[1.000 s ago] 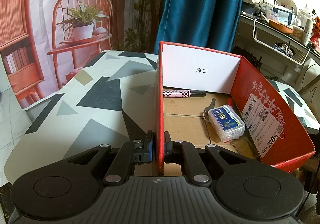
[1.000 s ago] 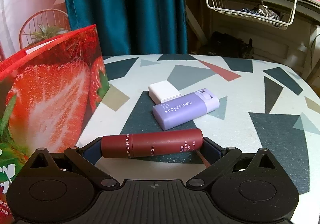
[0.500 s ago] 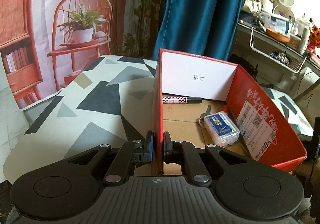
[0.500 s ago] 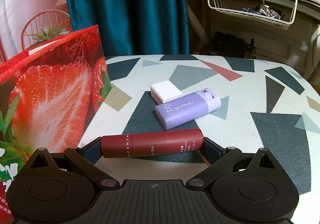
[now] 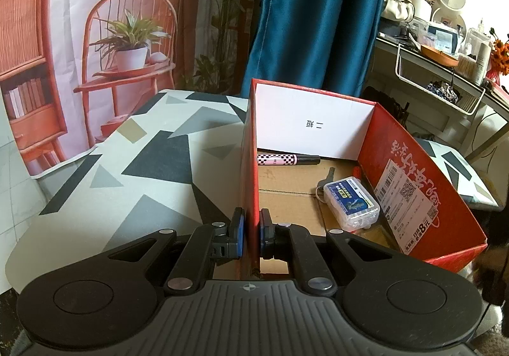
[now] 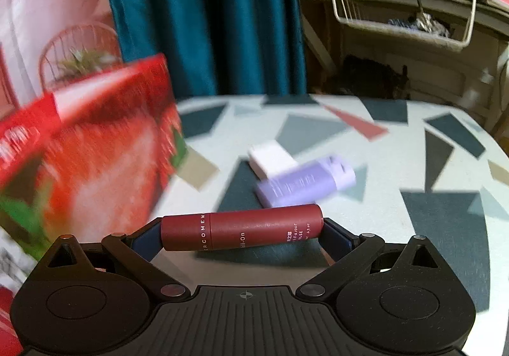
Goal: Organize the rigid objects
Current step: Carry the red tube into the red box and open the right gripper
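Left gripper (image 5: 251,236) clamping the red box (image 5: 426,197) side wall, right gripper (image 6: 243,236) gripping maroon roll-on tube (image 6: 241,231) crosswise btwn pads, purple case (image 6: 305,181) & white block (image 6: 270,158) lying just ahead on table (image 6: 429,165), box sitting to its left

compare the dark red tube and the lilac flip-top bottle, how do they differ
The dark red cylindrical tube is round and held end to end between the right gripper fingers, above the table. The lilac flip-top plastic bottle is flatter, paler, and lies free on the patterned table. Both lie sideways.
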Demonstrator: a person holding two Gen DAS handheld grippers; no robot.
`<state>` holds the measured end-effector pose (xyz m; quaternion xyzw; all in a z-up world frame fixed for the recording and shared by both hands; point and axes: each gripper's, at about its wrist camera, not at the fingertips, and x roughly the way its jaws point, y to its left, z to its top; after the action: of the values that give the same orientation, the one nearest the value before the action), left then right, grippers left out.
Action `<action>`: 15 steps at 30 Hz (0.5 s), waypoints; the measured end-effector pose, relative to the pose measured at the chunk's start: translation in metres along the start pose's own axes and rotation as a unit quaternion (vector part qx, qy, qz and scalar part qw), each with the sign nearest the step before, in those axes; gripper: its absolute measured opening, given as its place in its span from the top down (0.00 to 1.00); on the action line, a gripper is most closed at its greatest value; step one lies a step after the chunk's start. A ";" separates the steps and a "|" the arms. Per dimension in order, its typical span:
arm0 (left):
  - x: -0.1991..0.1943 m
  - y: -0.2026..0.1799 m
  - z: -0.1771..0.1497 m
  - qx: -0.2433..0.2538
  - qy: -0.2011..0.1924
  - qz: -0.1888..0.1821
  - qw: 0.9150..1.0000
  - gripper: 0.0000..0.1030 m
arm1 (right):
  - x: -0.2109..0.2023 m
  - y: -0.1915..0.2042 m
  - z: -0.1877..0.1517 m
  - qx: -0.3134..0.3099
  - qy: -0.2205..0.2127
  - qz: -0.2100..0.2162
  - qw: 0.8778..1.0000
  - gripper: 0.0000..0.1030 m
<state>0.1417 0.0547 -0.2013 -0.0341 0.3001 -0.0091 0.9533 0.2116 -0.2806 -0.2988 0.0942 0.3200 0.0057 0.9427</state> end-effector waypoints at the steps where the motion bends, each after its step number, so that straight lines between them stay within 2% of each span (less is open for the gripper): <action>1: 0.000 0.000 0.000 0.001 0.000 0.000 1.000 0.90 | -0.005 0.002 0.006 -0.001 -0.010 0.005 1.000 0.04; 8: -0.001 0.001 0.000 0.000 0.000 -0.002 1.000 0.90 | -0.036 0.026 0.063 -0.063 -0.082 0.068 0.992 0.04; 12: -0.001 0.001 0.000 0.000 0.000 -0.002 1.000 0.90 | -0.037 0.053 0.082 -0.142 -0.079 0.119 0.980 0.04; 15: -0.001 0.001 0.000 0.000 -0.001 -0.002 1.000 0.90 | -0.029 0.075 0.085 -0.212 -0.066 0.131 0.966 0.04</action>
<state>0.1412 0.0556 -0.2010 -0.0343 0.2995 -0.0108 0.9534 0.2437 -0.2234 -0.2014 -0.0669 0.2338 0.1907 0.9511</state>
